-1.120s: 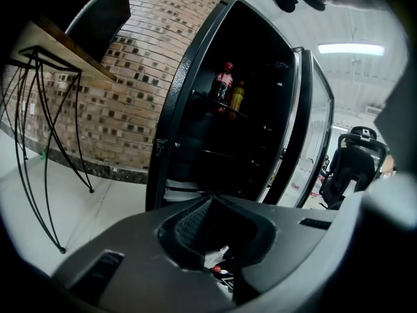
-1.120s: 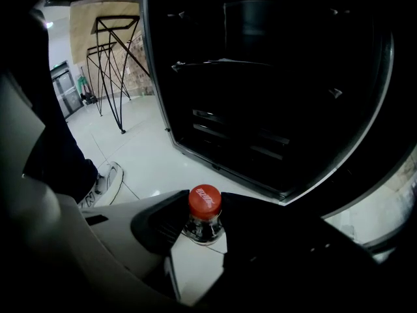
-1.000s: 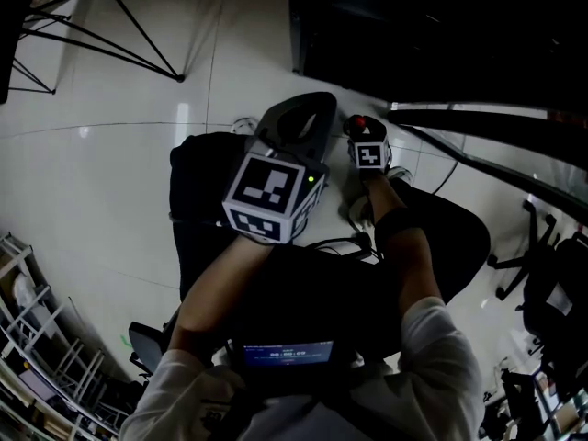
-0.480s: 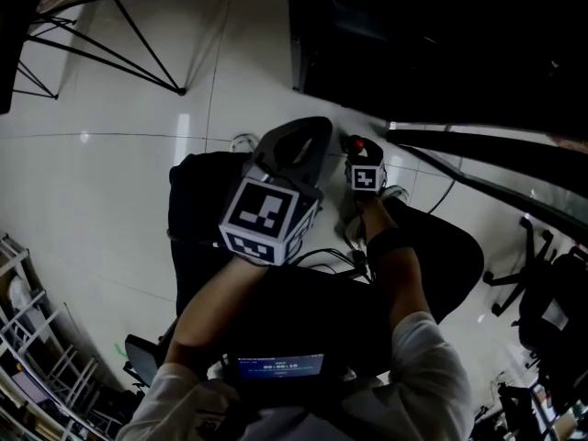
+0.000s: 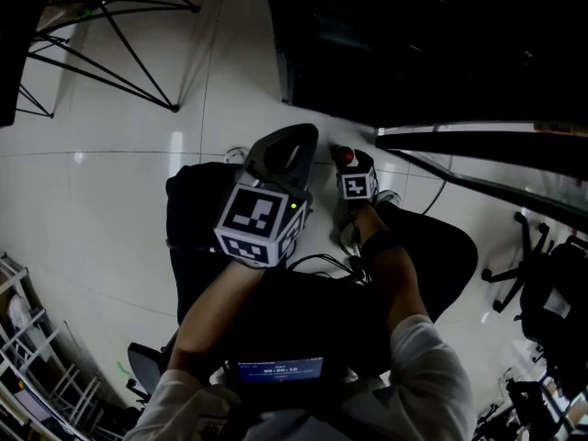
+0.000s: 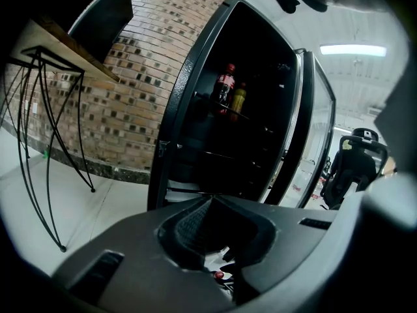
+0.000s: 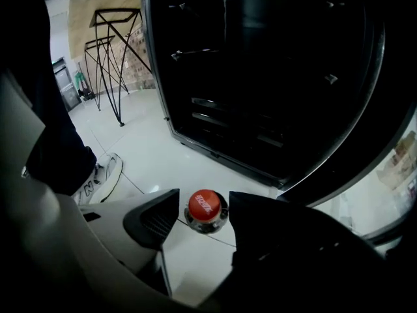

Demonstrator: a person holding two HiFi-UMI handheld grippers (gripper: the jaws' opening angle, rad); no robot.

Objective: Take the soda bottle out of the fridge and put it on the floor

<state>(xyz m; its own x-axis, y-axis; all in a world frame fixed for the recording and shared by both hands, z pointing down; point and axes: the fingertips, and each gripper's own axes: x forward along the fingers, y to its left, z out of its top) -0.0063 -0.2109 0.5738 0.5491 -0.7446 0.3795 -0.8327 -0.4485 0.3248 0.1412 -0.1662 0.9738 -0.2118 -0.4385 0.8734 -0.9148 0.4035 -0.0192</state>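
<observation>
Pretty much done imo: the soda bottle (image 7: 204,205) stands on the floor (image 7: 156,155) by the open fridge (image 6: 195,109), between the right gripper (image 7: 203,202) jaws, which have just been spreading off it. Left gripper (image 6: 210,204) jaws are pressed together, empty. Only backing away is left.

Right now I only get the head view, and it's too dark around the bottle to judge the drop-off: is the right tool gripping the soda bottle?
Observer: No. In the right gripper view the right tool has just been opening, and its jaws stand clear of the soda bottle on both sides.
Operator: Is the bottle down?
Observer: It looks so. Seen from above, it stands upright on the white floor in front of the open fridge.
Operator: And the left tool?
Observer: The left gripper view shows the left tool shut, with nothing between its jaws.
</observation>
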